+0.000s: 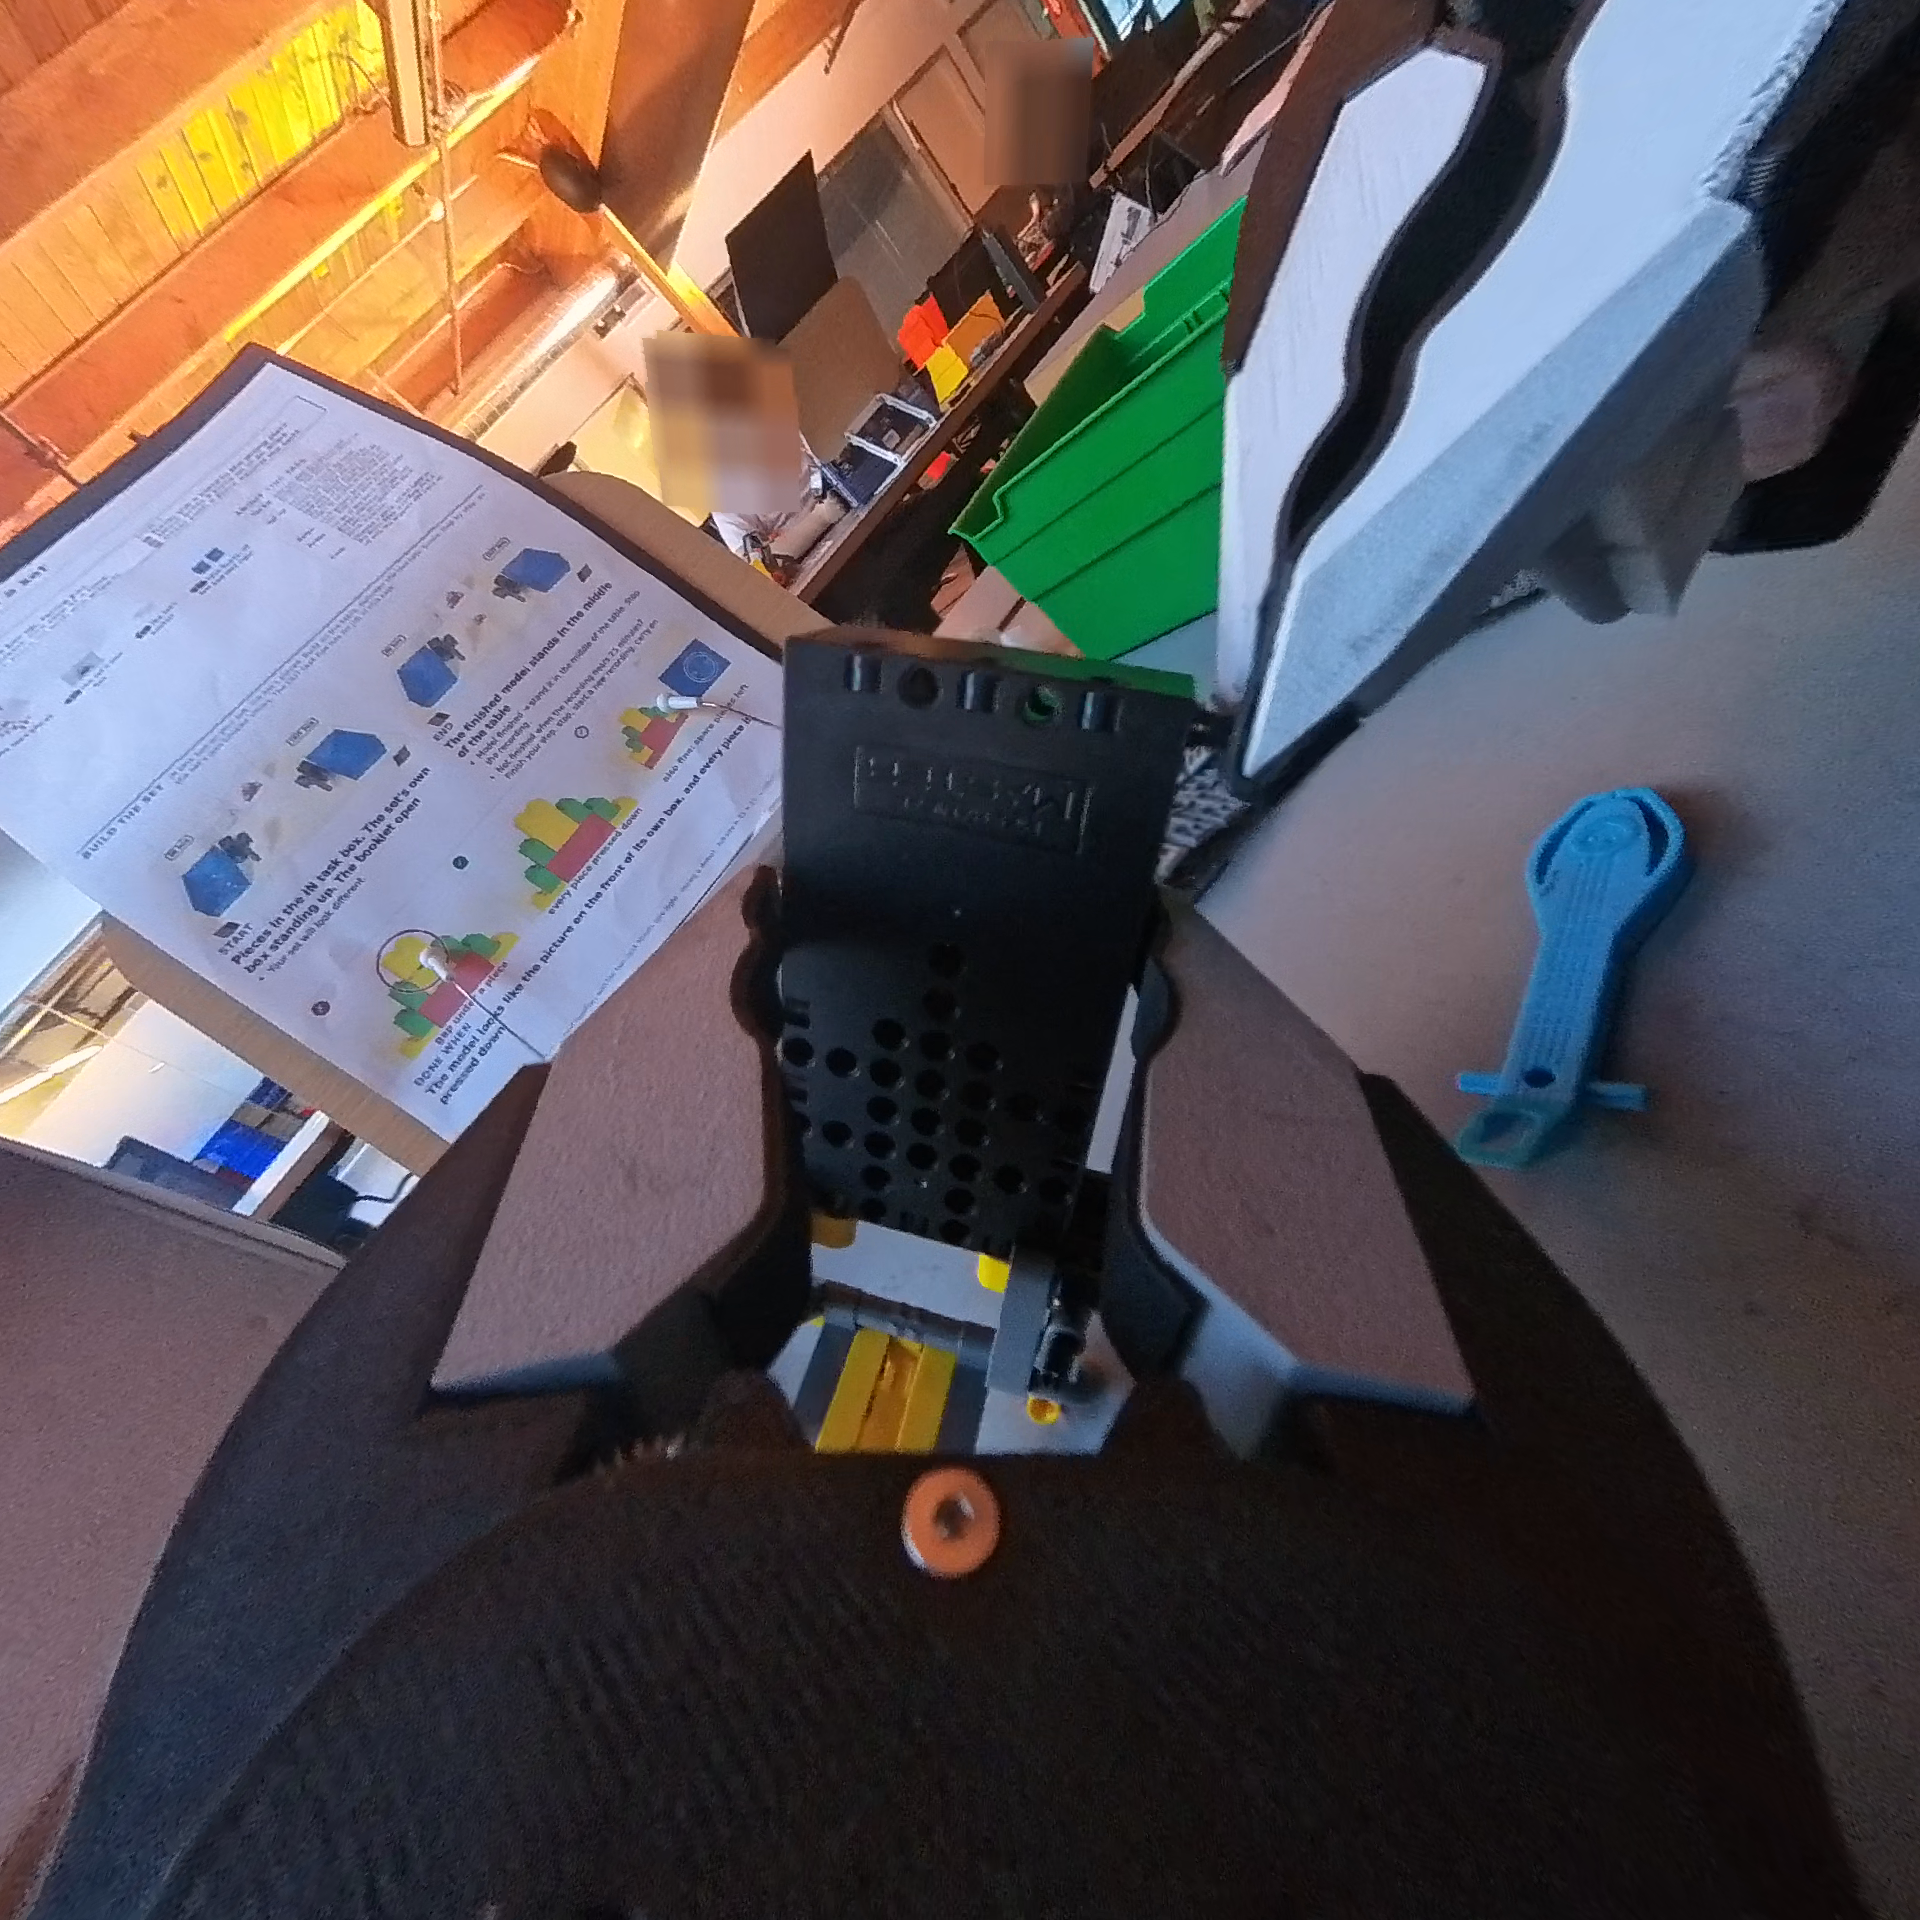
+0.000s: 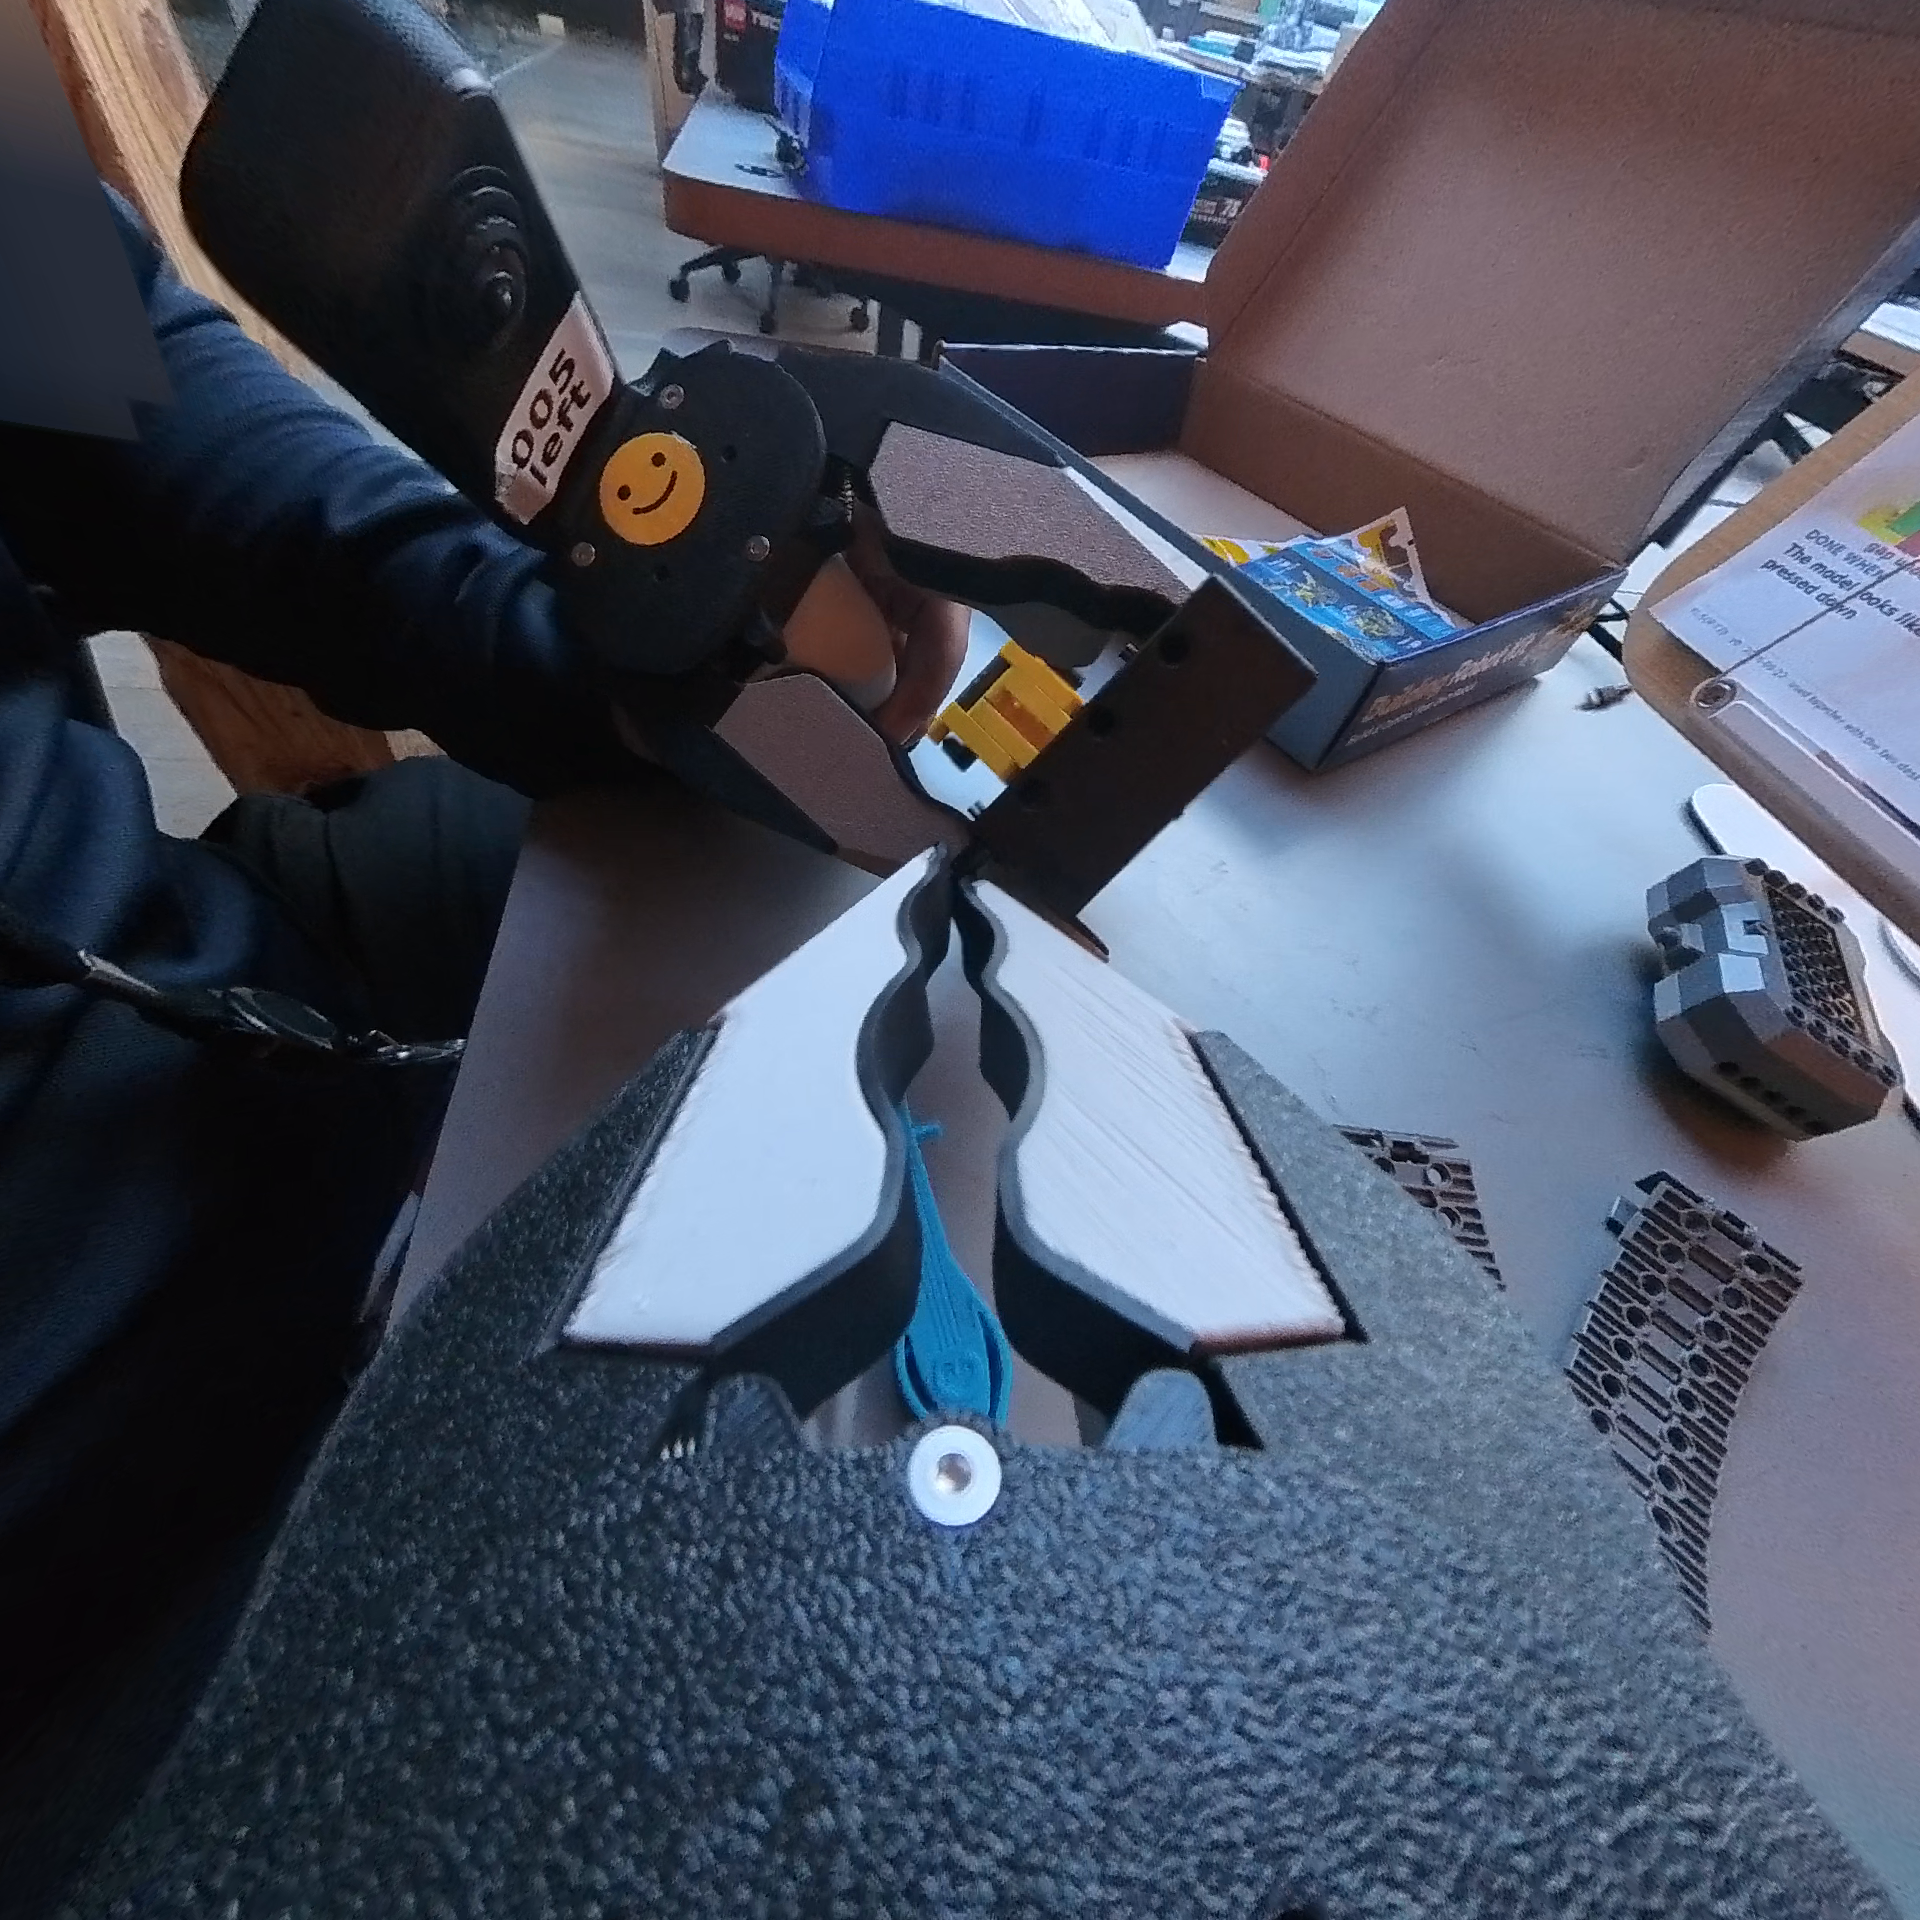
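My left gripper [image 1: 966,914] is shut on a black perforated brick assembly [image 1: 966,997] with yellow and grey parts at its base [image 1: 883,1392], held above the table. In the right wrist view this gripper [image 2: 1081,717] holds the assembly [image 2: 1143,738] tilted, with a person's hand behind it. My right gripper [image 2: 951,873] has white fingers [image 2: 790,1132] closed together, its tips against the assembly's lower corner. I cannot tell if they pinch a small part. It also shows in the left wrist view [image 1: 1257,717]. A blue brick separator [image 1: 1569,966] lies on the table below it [image 2: 940,1320].
A printed instruction sheet [image 1: 364,727] stands on a board at the left. Green bins [image 1: 1122,499] sit behind. An open cardboard box [image 2: 1507,260], a dark blue box with a booklet [image 2: 1455,665], a grey-black brick block [image 2: 1766,997] and black perforated panels [image 2: 1683,1340] lie to the right. One gripper's finger ends stand about 6 centimetres off the other's. It is some 8 centimetres from my left tips to the blue brick separator [image 1: 1569,966].
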`<state>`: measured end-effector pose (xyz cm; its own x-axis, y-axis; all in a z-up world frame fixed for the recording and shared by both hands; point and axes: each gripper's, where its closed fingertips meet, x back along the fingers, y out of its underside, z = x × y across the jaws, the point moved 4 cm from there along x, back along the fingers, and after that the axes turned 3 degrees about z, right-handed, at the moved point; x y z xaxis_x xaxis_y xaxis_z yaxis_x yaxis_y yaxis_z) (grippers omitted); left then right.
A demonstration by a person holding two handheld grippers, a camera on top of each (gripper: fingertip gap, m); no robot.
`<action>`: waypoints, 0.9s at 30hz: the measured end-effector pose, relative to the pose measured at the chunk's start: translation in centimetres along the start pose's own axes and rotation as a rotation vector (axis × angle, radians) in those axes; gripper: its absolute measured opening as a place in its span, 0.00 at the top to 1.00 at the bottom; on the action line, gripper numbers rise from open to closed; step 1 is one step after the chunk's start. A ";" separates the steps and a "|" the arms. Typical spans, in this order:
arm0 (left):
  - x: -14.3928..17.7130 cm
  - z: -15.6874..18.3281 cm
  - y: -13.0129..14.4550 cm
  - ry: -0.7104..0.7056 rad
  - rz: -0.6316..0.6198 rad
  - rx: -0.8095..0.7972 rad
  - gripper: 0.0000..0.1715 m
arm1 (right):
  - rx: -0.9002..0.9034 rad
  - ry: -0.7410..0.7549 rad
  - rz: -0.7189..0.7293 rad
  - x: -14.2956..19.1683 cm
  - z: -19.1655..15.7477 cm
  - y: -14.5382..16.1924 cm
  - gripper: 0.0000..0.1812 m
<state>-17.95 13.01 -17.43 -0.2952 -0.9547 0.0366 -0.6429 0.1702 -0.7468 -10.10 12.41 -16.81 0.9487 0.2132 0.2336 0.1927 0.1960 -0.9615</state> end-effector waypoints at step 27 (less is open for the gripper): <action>0.1 -0.8 0.0 -0.026 0.023 0.064 0.61 | -0.704 -0.372 0.251 -0.2 1.4 -0.8 0.95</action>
<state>-18.57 13.11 -16.86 -0.2902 -0.9570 0.0020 -0.5892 0.1770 -0.7884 -10.77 13.58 -15.88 0.8633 0.4972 -0.0861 0.2154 -0.5174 -0.8282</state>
